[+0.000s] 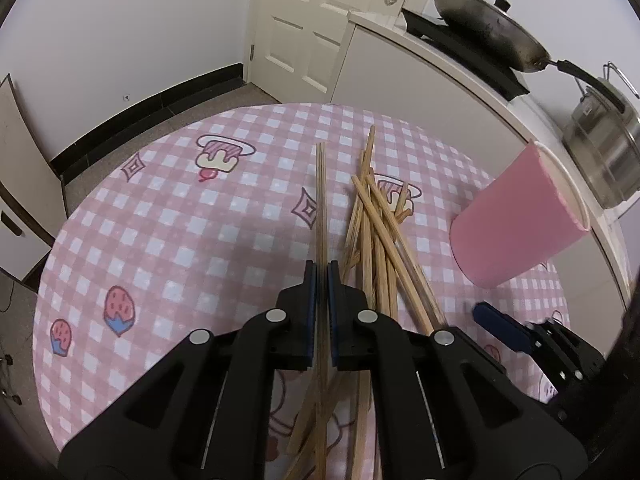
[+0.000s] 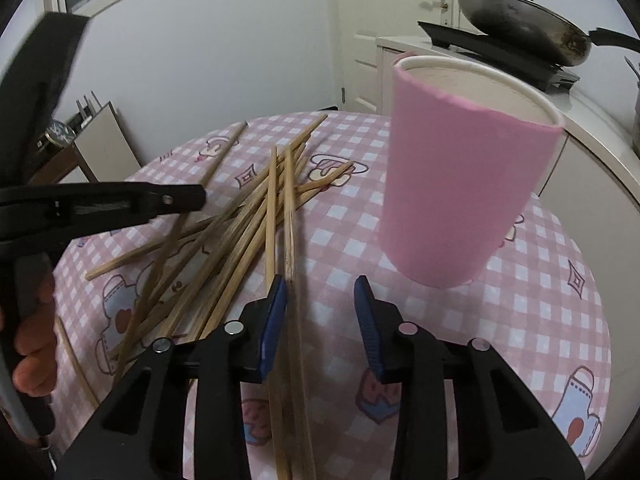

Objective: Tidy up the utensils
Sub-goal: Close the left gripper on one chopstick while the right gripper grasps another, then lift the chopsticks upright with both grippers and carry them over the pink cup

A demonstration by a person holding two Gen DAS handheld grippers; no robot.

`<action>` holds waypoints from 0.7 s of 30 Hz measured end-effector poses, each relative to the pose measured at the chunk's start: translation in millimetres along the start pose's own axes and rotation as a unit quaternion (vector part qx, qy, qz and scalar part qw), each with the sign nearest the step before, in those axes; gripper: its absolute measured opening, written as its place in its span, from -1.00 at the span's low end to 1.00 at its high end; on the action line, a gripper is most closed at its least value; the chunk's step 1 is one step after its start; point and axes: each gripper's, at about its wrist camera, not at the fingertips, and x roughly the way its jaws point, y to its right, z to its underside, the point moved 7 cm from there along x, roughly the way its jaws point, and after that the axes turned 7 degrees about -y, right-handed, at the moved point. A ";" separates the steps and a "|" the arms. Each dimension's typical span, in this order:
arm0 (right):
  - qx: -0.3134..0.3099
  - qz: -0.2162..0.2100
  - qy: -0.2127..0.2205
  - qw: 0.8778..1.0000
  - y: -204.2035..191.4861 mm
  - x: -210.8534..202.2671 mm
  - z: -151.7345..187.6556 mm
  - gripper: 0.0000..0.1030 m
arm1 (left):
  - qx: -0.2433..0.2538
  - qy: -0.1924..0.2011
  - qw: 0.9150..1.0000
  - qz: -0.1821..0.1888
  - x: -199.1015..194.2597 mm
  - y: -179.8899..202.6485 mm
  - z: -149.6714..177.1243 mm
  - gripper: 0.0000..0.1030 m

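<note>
Light on my feeds soft, even, indoor, slightly dim; source not visible. Faint diffuse shadows on desk under chopsticks. No harsh glare; dull sheen on pan. Strong fisheye bend, black vignette in corners of both views. Right view: motion blur on chopstick near lens and on dark object at left edge.

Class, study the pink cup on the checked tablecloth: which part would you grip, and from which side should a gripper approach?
Grip the pink cup across its straight side wall, about mid-height, coming in level from the right gripper's side. It stands upright and open-topped, and its wall tapers only slightly. The chopstick pile lies to its left, so that side is probably poorer for approach.
</note>
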 end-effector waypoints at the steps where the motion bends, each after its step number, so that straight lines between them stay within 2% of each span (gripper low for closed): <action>1: -0.003 0.003 -0.004 1.000 -0.3 2.7 -1.1 -0.45 | 0.000 0.000 1.000 0.000 -0.8 -0.9 0.5 -0.89; 6: -0.014 0.012 -0.021 1.000 -2.2 14.5 -4.6 -0.64 | -0.005 -0.003 1.000 0.010 -7.7 -9.2 9.0 -0.89; 8: -0.018 0.014 -0.022 0.999 -3.9 15.2 -5.1 -0.76 | -0.008 -0.005 1.000 0.015 -10.5 -11.6 12.7 -0.89; 9: -0.019 0.011 -0.023 0.999 -4.8 15.5 -6.2 -0.90 | -0.011 -0.004 1.000 0.019 -13.1 -12.5 14.4 -0.89; 15: -0.021 -0.002 0.011 1.000 -14.5 -12.2 -9.5 -0.90 | -0.016 0.018 0.999 0.038 -38.5 -9.1 15.5 -0.89; 21: -0.010 -0.046 0.067 0.997 -21.8 -59.2 -18.5 -0.90 | -0.007 0.057 0.996 0.071 -80.9 5.2 15.9 -0.89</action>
